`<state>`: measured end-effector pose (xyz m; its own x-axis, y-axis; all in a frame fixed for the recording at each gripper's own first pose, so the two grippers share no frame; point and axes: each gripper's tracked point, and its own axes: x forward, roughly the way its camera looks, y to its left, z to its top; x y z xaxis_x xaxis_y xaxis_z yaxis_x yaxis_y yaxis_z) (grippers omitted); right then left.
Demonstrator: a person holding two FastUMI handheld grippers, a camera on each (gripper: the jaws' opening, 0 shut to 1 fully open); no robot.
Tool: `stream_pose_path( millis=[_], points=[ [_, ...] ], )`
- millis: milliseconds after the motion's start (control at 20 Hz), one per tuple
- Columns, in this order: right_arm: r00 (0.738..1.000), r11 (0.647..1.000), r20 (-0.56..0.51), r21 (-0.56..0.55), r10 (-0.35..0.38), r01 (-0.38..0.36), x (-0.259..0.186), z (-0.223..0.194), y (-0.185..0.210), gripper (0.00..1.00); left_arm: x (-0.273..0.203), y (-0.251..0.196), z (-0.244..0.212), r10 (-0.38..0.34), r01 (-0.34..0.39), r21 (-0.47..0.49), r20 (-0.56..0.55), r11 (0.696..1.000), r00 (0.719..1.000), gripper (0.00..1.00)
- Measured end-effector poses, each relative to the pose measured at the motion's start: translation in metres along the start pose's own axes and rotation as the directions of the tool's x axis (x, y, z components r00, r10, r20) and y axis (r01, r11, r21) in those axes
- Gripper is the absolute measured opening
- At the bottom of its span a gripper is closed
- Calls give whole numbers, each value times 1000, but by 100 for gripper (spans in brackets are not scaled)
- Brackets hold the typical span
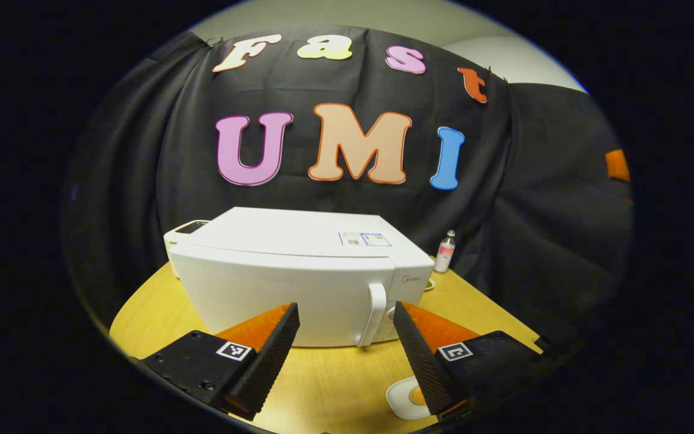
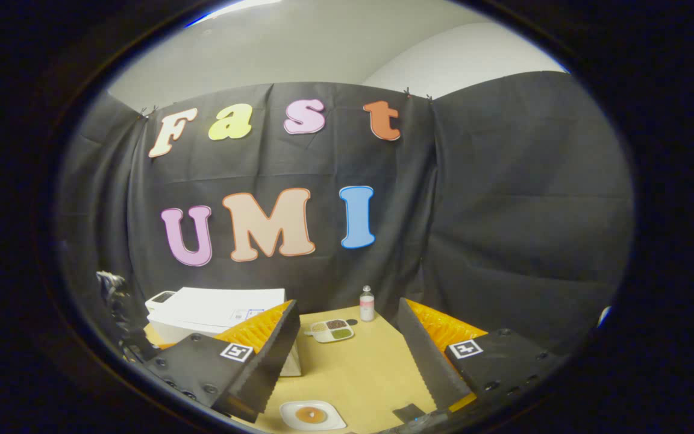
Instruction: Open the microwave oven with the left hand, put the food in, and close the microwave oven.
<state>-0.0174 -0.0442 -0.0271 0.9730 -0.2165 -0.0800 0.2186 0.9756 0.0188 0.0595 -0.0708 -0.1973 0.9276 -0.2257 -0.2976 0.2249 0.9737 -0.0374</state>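
Note:
A white microwave oven [image 1: 299, 271] stands shut on the wooden table [image 1: 335, 380], its vertical handle [image 1: 374, 313] on the door's right side. My left gripper [image 1: 347, 349] is open in front of the door, short of the handle, with nothing between its fingers. A small white plate of food [image 1: 408, 398] lies on the table by the left gripper's right finger. In the right gripper view the same plate [image 2: 312, 415] lies just ahead of my open right gripper [image 2: 350, 355], and the microwave [image 2: 214, 313] sits to the left.
A small bottle [image 1: 445, 251] stands at the back right of the table, also as the bottle [image 2: 367, 304] in the right gripper view. A divided tray of foods [image 2: 332, 330] lies near it. Black cloth walls close in the table behind and to the right.

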Motion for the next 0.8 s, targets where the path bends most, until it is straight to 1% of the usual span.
stream_pose_path(
  millis=[50,100,150,250,300,350,550,600,750,800],
  points=[
    [1000,1000,-1,-3,-13,13,-3,0,-2,96,8,-4,-12,-10,11,6,-14,1000,1000,97],
    [1000,1000,-2,-6,-28,28,-6,0,-4,100,17,-7,-25,-19,19,8,-40,1000,999,96],
    [999,999,-1,-8,-41,41,-9,0,-7,96,24,-11,-36,-31,31,6,-59,1000,998,96],
    [998,998,1,-10,-69,70,-15,-1,-12,96,39,-19,-53,-56,57,7,-91,998,994,97],
    [996,996,-2,-10,-84,84,-18,0,-13,100,45,-22,-59,-62,64,19,-105,998,993,97],
    [995,995,-7,-8,-98,98,-20,-2,-16,96,54,-25,-65,-64,68,32,-117,997,991,97],
    [987,987,-26,-6,-160,160,-25,-6,-26,96,78,-30,-82,-63,69,37,-139,997,988,97],
    [984,985,-33,-11,-175,175,-26,-7,-29,100,84,-29,-85,-57,64,42,-139,997,989,97],
    [976,977,-56,-28,-211,209,-28,-14,-36,100,102,-22,-95,-38,46,51,-160,998,986,97],
    [974,976,-60,-29,-218,217,-27,-15,-36,96,106,-21,-98,-35,44,47,-169,998,985,96]
  ],
)
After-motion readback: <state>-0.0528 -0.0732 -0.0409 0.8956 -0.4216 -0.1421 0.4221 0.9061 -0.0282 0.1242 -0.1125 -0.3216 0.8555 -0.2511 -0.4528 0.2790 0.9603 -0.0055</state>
